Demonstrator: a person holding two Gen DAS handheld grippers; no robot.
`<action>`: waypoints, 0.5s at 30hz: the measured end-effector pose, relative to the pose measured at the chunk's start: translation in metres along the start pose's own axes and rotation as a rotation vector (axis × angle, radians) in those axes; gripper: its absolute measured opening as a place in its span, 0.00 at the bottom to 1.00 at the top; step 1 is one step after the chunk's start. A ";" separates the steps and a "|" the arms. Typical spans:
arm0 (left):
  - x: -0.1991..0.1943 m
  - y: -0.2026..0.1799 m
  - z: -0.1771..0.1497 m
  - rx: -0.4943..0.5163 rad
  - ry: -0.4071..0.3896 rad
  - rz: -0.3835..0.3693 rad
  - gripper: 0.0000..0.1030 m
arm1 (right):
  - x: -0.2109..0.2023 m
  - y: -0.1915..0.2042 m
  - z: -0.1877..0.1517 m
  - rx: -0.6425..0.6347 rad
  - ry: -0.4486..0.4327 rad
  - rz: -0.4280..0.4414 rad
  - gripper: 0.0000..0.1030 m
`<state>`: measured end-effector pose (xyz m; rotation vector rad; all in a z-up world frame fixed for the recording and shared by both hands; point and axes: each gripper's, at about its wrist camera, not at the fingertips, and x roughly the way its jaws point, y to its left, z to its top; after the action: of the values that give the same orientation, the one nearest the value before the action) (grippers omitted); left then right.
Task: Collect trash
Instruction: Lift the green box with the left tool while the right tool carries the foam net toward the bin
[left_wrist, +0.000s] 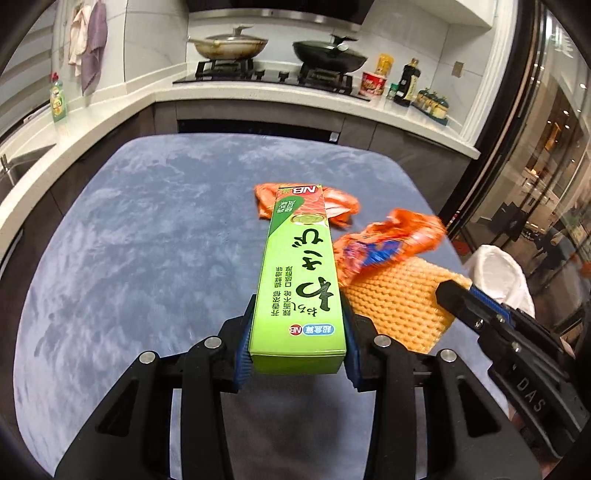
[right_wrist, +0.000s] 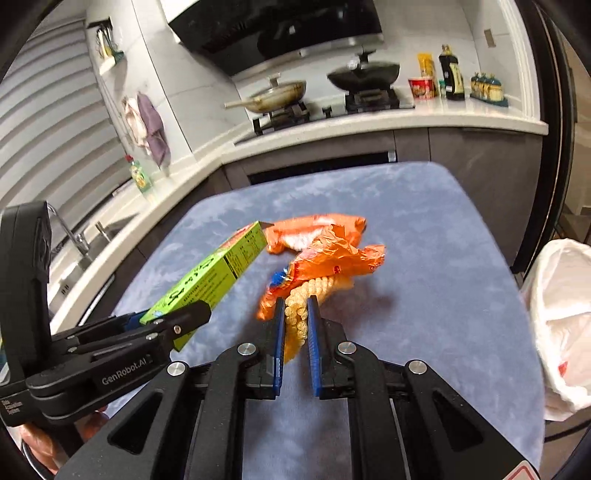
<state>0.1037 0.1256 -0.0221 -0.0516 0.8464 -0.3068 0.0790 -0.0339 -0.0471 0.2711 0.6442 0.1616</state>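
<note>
My left gripper (left_wrist: 297, 314) is shut on a long green carton (left_wrist: 301, 273) and holds it level above the blue table; the carton also shows in the right wrist view (right_wrist: 207, 280). My right gripper (right_wrist: 295, 306) is shut on a yellow foam net (right_wrist: 301, 314), lifted off the table, with a crumpled orange wrapper (right_wrist: 332, 262) bunched against it. In the left wrist view the net (left_wrist: 399, 302) and that wrapper (left_wrist: 388, 243) hang at the right. A second orange wrapper (left_wrist: 340, 205) lies on the table behind the carton; it also shows in the right wrist view (right_wrist: 314, 230).
The table has a blue plush cover (left_wrist: 147, 240). A white plastic bag (right_wrist: 561, 325) hangs open off the table's right edge. Behind is a kitchen counter (left_wrist: 258, 92) with a stove, two pans and bottles. A sink (right_wrist: 74, 243) is at the left.
</note>
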 end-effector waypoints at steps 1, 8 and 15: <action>-0.005 -0.003 -0.001 0.003 -0.004 -0.004 0.36 | -0.007 -0.001 0.001 0.001 -0.014 0.001 0.10; -0.036 -0.026 -0.006 0.028 -0.039 -0.030 0.36 | -0.051 -0.010 0.011 0.006 -0.109 -0.018 0.10; -0.059 -0.049 -0.009 0.062 -0.071 -0.055 0.36 | -0.091 -0.022 0.018 0.023 -0.189 -0.039 0.10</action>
<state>0.0482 0.0968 0.0231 -0.0281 0.7651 -0.3800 0.0200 -0.0792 0.0118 0.2919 0.4638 0.0895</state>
